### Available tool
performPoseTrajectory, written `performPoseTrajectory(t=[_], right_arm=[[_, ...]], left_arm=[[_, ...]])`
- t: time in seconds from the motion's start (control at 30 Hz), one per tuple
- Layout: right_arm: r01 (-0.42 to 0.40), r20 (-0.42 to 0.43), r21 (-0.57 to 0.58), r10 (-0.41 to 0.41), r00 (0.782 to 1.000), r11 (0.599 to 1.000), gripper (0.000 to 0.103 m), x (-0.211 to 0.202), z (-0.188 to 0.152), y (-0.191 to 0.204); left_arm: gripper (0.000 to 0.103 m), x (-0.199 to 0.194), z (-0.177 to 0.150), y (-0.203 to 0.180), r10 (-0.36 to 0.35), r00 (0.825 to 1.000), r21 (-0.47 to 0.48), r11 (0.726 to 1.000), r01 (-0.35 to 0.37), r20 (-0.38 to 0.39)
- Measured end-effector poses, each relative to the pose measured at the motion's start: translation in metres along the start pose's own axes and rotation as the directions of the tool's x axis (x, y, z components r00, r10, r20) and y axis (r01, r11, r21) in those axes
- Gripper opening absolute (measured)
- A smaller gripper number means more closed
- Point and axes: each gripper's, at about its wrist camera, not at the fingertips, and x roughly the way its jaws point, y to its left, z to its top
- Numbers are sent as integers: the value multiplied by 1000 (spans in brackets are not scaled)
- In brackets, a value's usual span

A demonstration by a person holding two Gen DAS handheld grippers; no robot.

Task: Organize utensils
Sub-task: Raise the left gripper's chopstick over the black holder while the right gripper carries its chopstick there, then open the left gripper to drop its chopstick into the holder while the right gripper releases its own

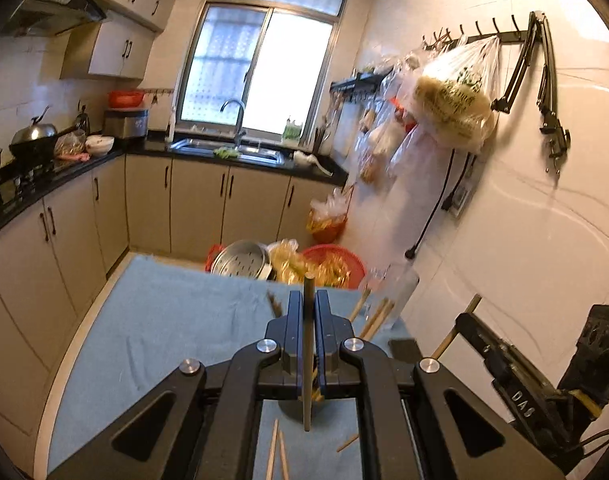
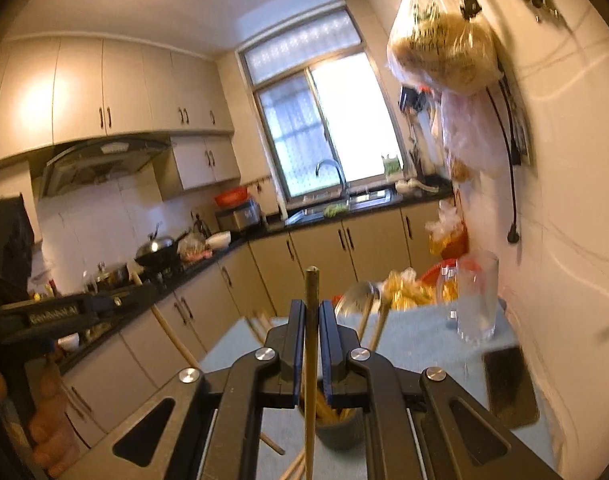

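The left gripper (image 1: 308,312) is pinching one chopstick (image 1: 307,352) between its jaws. The stick is standing almost straight up, with its top poking out above the jaws and its bottom end hanging over the tabletop (image 1: 164,320), which is wearing a blue-grey cloth.

The right gripper (image 2: 312,320) is pinching another chopstick (image 2: 311,360) the same way, upright, with its tip sticking up past the jaws.

Under both grippers a dark round cup (image 2: 340,428) is sitting on the cloth, and yellow sticks are standing inside it. More loose chopsticks (image 1: 275,454) are lying flat on the cloth near the front edge, just beside the cup.

A tall clear glass (image 2: 476,300) is standing at the far right side of the tabletop, close to the wall. Some chopsticks (image 1: 374,318) are leaning near it. A flat dark phone (image 2: 508,384) is lying on the cloth beside the wall, nearer than the glass.

In the left view, the right gripper is showing at the right side, holding its pale stick.
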Motion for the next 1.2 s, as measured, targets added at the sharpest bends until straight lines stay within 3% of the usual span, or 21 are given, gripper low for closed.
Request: performPoseTrajectory(t=[0.17,0.37,0.63,0.97,1.2], right_arm=[[28,92,18,-30,995,999,8,5,30,0],[83,141,51,-89,986,995,8,32,35,-9],[102,31,102,-106,994,990,8,74,1,-35],[95,-62,166,-86,994,981,9,90,-29,-63],[53,-112,225,-28,993,973,13,92,-37,-73]], left_arm=[[5,11,15,-7,3,998,15,1000,-4,67],[5,38,12,-10,10,998,13,1000,-11,63],[5,70,-8,-15,15,1000,34,999,-16,14],[5,90,-34,-12,41,996,33,999,-39,-83],[6,89,-41,-4,9,989,-13,1000,-11,-144]])
